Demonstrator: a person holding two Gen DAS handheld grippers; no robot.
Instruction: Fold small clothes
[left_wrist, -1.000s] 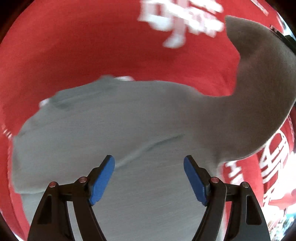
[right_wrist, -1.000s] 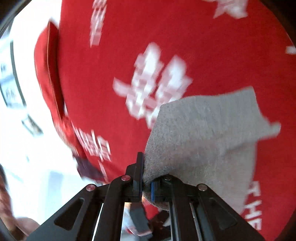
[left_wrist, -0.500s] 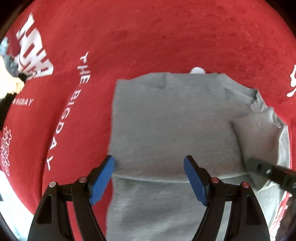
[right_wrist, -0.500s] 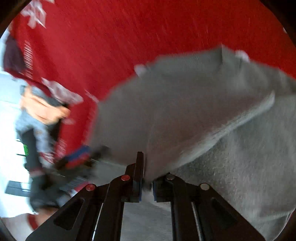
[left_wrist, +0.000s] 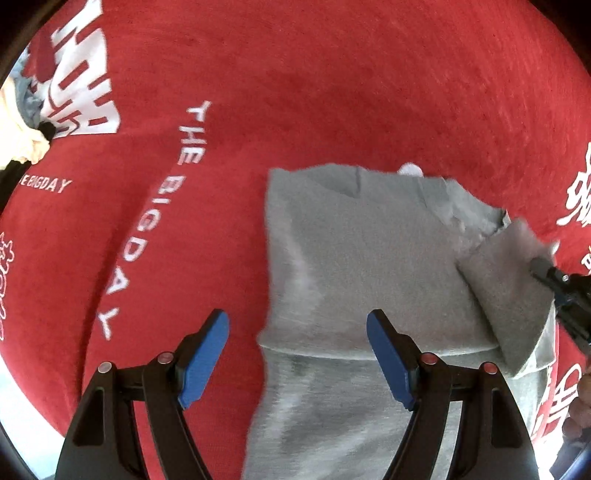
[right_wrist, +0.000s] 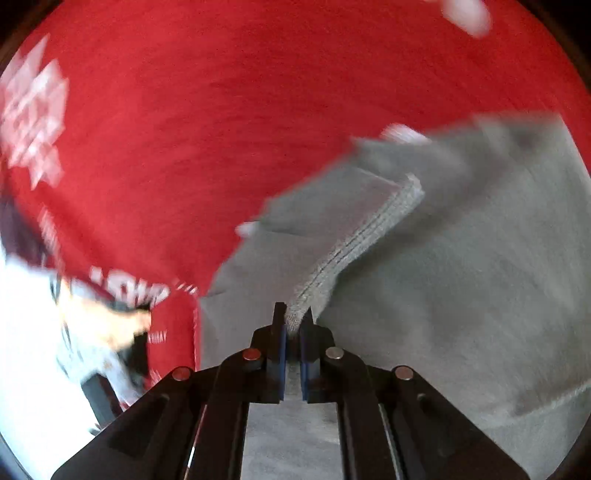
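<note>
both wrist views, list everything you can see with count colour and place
shirt: one, grey, lying on the cloth, partly folded
sleeve: one, grey, laid over the shirt's right side, its hem pinched
cloth: one, red with white lettering, covering the surface under the shirt
clothes pile: one heap, cream, grey and black, at the cloth's far left edge
left gripper: one, black with blue pads, open above the shirt's left edge
right gripper: one, black with blue pads, shut on the sleeve hem

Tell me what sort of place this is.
Probably a home or event table set up for folding laundry: a red cloth printed with white words covers it, a grey shirt lies on it, more clothes are heaped at the edge.
</note>
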